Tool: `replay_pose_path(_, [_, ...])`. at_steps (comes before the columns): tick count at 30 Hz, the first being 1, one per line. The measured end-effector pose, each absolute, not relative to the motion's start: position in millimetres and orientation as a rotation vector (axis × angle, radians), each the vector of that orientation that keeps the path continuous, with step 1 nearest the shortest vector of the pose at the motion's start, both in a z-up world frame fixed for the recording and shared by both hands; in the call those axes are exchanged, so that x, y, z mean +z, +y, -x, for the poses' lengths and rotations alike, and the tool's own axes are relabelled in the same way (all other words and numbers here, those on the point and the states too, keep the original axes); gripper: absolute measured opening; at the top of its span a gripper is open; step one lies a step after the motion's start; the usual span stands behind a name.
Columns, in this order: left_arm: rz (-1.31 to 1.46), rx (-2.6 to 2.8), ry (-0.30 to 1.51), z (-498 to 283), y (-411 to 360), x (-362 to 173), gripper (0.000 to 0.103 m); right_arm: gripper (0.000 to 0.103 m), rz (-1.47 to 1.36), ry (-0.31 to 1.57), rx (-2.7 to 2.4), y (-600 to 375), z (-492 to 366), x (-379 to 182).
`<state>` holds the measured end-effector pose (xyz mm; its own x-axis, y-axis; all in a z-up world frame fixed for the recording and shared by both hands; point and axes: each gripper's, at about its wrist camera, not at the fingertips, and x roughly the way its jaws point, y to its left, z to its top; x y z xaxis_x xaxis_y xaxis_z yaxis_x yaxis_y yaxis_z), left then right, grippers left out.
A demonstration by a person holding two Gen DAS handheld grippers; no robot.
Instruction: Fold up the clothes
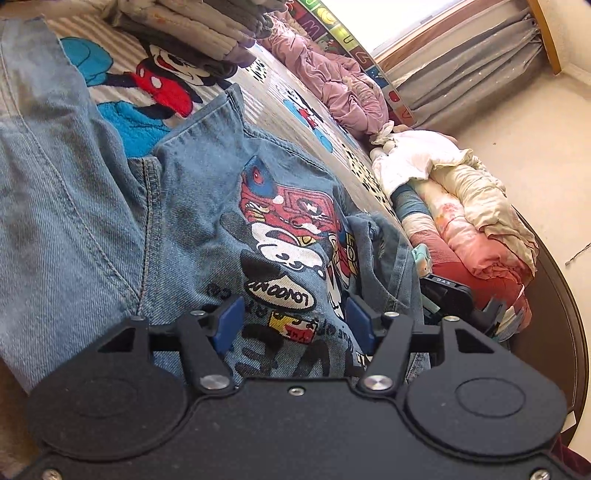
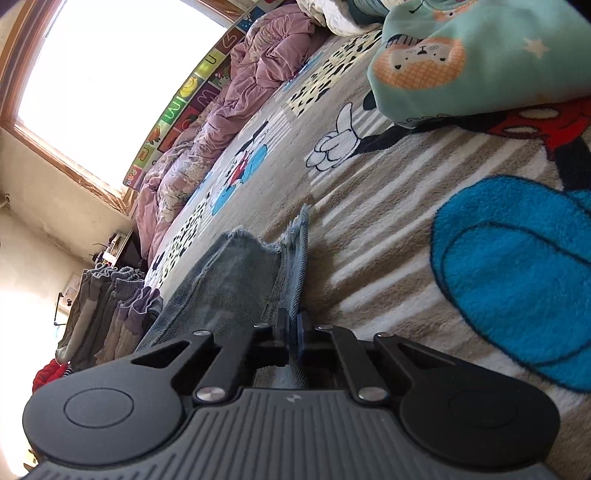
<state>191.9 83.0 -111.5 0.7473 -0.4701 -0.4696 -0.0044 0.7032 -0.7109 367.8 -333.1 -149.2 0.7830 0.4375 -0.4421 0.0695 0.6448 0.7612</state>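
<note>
A blue denim garment (image 1: 192, 184) with a red, white and black cartoon print lies spread on the cartoon-mouse blanket (image 1: 122, 77). My left gripper (image 1: 291, 314) hovers just over the print, its blue pads apart and pressing on nothing. At the garment's right edge the black body of the other gripper (image 1: 447, 291) shows in the left wrist view. In the right wrist view a frayed denim edge (image 2: 258, 266) runs forward from my right gripper (image 2: 293, 325), whose pads are pinched together on that cloth.
A stack of folded grey clothes (image 1: 192, 26) sits at the back left. A pink quilt (image 1: 332, 81) and rolled bedding (image 1: 461, 221) line the far side. A mint fleece garment (image 2: 472, 55) lies ahead of the right gripper. Beyond the bedding runs the bed's dark edge (image 1: 561, 295).
</note>
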Motion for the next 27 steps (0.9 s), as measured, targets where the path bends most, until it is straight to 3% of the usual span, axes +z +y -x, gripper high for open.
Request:
replay_pose_path(10, [0.723, -0.313, 0.708, -181, 77, -109, 0.059, 0.006, -0.798, 0.469, 0.0, -440, -253, -101])
replay_pose_path(16, [0.593, -0.413, 0.711, -168, 46, -101, 0.059, 0.005, -0.877, 0.502, -0.176, -499, -202, -136])
replay_pose_path(19, [0.482, -0.496, 0.687, -157, 16, -93, 0.059, 0.01, -0.949, 0.503, -0.199, -509, -186, -154])
replay_pose_path(21, [0.405, -0.561, 0.655, -150, -6, -86, 0.059, 0.025, -1.002, 0.496, -0.181, -508, -178, -162])
replay_pose_path(22, [0.362, -0.594, 0.638, -146, -18, -83, 0.059, 0.042, -1.028, 0.485, -0.167, -507, -175, -165])
replay_pose_path(23, [0.31, -0.621, 0.617, -141, -32, -80, 0.059, 0.052, -1.047, 0.464, -0.15, -505, -174, -165])
replay_pose_path(27, [0.068, -0.695, 0.535, -120, -83, -73, 0.059, 0.063, -1.054, 0.476, -0.105, -492, -188, -159])
